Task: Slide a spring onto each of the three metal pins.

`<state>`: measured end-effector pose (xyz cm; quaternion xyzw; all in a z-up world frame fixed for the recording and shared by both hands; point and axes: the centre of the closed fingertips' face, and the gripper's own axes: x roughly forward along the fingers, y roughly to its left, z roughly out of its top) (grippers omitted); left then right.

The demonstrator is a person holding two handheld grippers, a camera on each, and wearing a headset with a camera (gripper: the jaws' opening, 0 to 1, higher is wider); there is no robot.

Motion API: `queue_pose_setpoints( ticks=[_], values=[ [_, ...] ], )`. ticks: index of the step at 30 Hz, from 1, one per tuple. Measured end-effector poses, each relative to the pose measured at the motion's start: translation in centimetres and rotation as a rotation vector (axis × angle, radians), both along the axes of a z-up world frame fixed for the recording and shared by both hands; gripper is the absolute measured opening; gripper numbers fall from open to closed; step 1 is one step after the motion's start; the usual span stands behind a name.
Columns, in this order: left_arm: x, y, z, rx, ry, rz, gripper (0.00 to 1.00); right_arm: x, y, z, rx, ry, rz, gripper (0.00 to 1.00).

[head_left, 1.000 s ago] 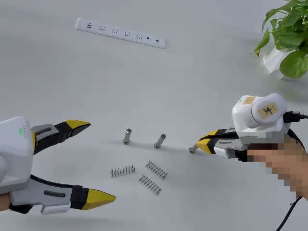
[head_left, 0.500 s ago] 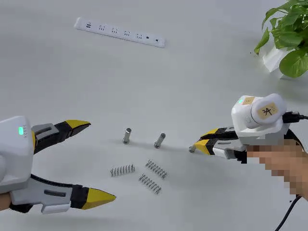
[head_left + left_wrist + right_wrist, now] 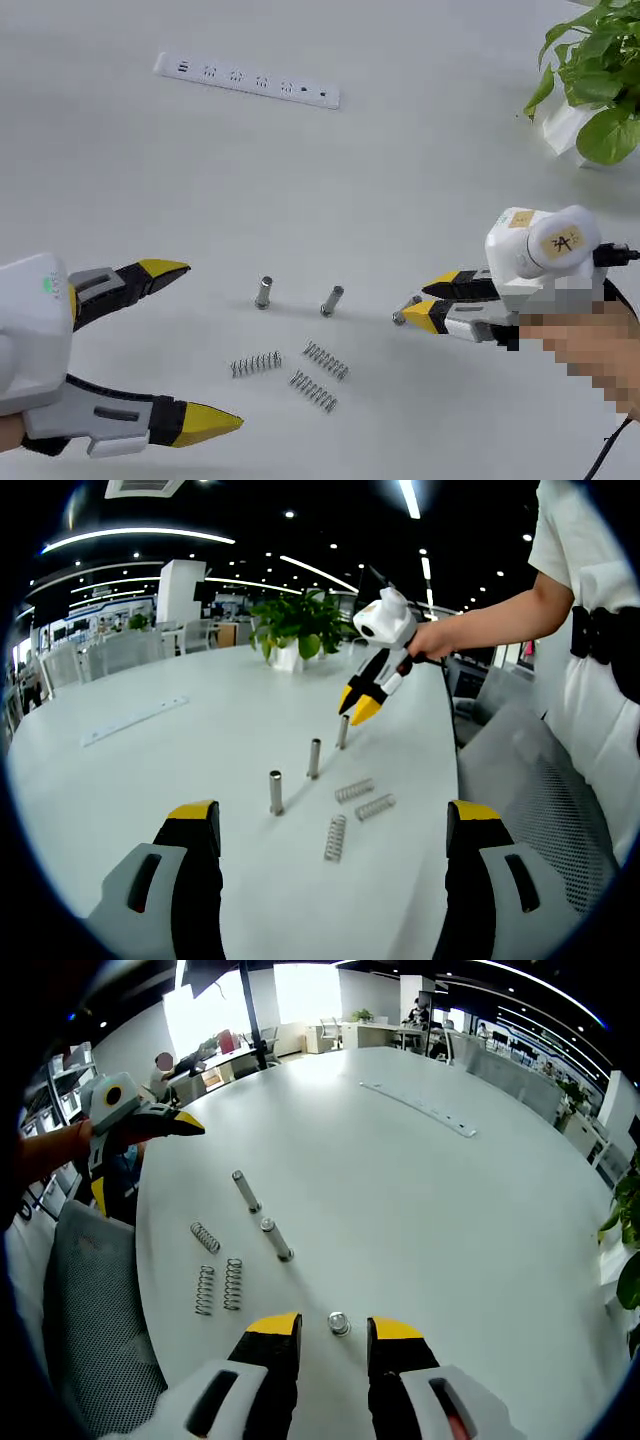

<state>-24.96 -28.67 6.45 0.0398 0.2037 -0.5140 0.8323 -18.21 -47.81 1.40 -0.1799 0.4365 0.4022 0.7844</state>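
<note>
Head view: 3 pins stand upright in a row on the white table [image 3: 420, 180]: left pin [image 3: 263, 292], middle pin [image 3: 332, 299], right pin [image 3: 405, 311]. 3 springs [image 3: 326, 360] lie flat just in front of them, long axes along the tabletop.

Left gripper view: the left gripper [image 3: 335, 815] has its jaws spread wide, well short of the springs.

Right gripper view: the right gripper [image 3: 335, 1325] has its jaws slightly apart, straddling the right pin, which is seen end-on.

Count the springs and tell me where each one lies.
3, loose on the table: left spring below the left pin; middle spring below the middle pin; near spring just in front of it. None seems hidden.
</note>
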Motion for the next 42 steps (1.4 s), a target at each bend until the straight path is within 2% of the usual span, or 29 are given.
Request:
queue_pose_setpoints(
  ticks=[9, 14, 25, 31, 42],
  values=[
    [-0.1, -0.2, 0.2, 0.010, -0.004, -0.003, 0.93, -0.6, -0.7, 0.6, 0.024, -0.024, 0.005, 0.33],
    [-0.2, -0.4, 0.3, 0.017, -0.005, -0.004, 0.92, -1.0, -0.9, 1.0, 0.049, -0.038, 0.013, 0.42],
    [-0.5, -0.7, 0.4, 0.035, -0.002, -0.013, 0.92, -2.1, -1.5, 1.9, 0.111, -0.067, 0.025, 0.55],
    [-0.7, -1.0, 0.4, 0.045, -0.002, -0.015, 0.91, -2.9, -1.8, 2.1, 0.142, -0.089, 0.053, 0.68],
    [-0.7, -1.0, -0.2, 0.074, 0.018, -0.012, 0.88, -4.2, -2.4, 2.4, 0.203, -0.124, 0.101, 0.82]
  ],
)
